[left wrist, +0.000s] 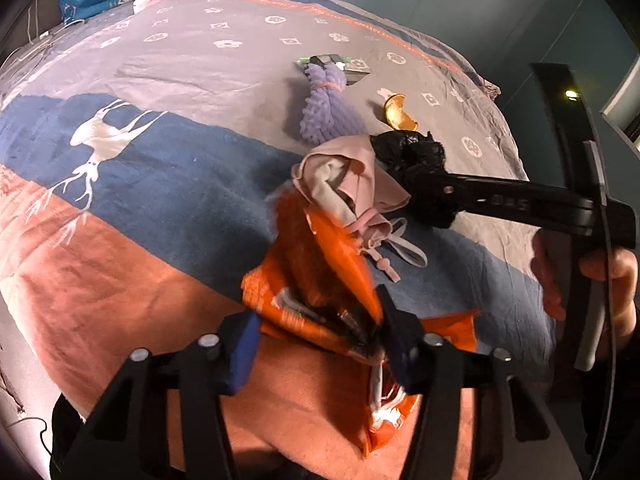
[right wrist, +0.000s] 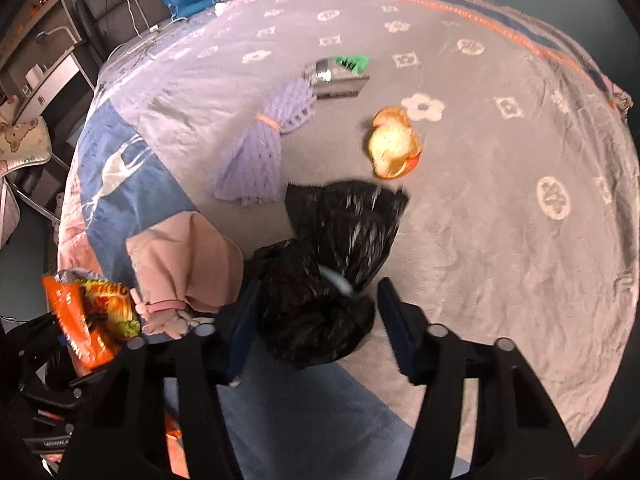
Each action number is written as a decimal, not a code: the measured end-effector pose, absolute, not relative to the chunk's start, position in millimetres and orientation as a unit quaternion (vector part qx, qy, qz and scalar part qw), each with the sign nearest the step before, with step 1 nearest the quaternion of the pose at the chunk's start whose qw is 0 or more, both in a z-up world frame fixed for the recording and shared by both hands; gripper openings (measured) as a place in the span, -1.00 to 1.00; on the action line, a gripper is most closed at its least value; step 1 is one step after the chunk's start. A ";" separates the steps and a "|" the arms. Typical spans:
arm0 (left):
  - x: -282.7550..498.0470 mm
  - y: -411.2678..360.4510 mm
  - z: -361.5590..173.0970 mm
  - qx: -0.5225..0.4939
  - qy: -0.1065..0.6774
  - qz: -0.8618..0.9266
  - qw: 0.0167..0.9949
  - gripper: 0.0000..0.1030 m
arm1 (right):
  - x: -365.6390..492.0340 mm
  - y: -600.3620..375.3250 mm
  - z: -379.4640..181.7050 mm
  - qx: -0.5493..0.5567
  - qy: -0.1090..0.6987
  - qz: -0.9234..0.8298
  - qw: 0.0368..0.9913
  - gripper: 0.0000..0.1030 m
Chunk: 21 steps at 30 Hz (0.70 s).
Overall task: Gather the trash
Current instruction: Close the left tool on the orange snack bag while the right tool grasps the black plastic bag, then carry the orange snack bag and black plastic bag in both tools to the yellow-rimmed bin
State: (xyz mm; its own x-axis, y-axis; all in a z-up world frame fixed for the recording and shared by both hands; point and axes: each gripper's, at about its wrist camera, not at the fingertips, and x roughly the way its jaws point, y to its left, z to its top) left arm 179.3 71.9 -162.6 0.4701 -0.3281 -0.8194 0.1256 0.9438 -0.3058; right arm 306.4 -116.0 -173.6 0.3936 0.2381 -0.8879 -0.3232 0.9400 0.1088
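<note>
Both grips unclear: orange wrapper [left wrist: 320,300] blurred, black bag [right wrist: 320,280] smeared.

1. From my right wrist camera, the trash bag [right wrist: 320,280] lies on the bedspread [right wrist: 500,220] between my fingers.
2. The garment [right wrist: 188,268] lies left of it, the snack wrapper [right wrist: 92,320] further left.
3. Behind lie the knitted bundle [right wrist: 260,152] and fruit peel [right wrist: 394,148].
4. The box [right wrist: 340,80] lies behind the bundle.

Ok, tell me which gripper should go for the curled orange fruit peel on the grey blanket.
Right, probably. The curled orange fruit peel lies just beyond the right gripper, which grips the black plastic bag. The left gripper clamps an orange snack wrapper, behind the pink garment.
</note>
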 end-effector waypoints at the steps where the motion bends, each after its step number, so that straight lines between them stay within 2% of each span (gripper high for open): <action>1: 178.6 71.6 -162.1 -0.102 0.495 -0.134 0.852 -0.07 | 307.6 -115.4 -176.2 -0.038 0.524 0.168 0.834 -0.14; 6: 177.6 74.4 -159.8 -0.114 0.488 -0.141 0.854 -0.17 | 307.3 -115.2 -177.7 -0.039 0.511 0.161 0.843 -0.35; 9: 174.2 73.7 -155.0 -0.111 0.480 -0.144 0.858 -0.22 | 306.1 -115.3 -175.6 -0.036 0.508 0.158 0.846 -0.41; 21: 149.6 93.5 -104.8 -0.101 0.403 -0.125 0.901 -0.23 | 265.9 -129.5 -131.0 -0.012 0.481 0.164 0.861 -0.43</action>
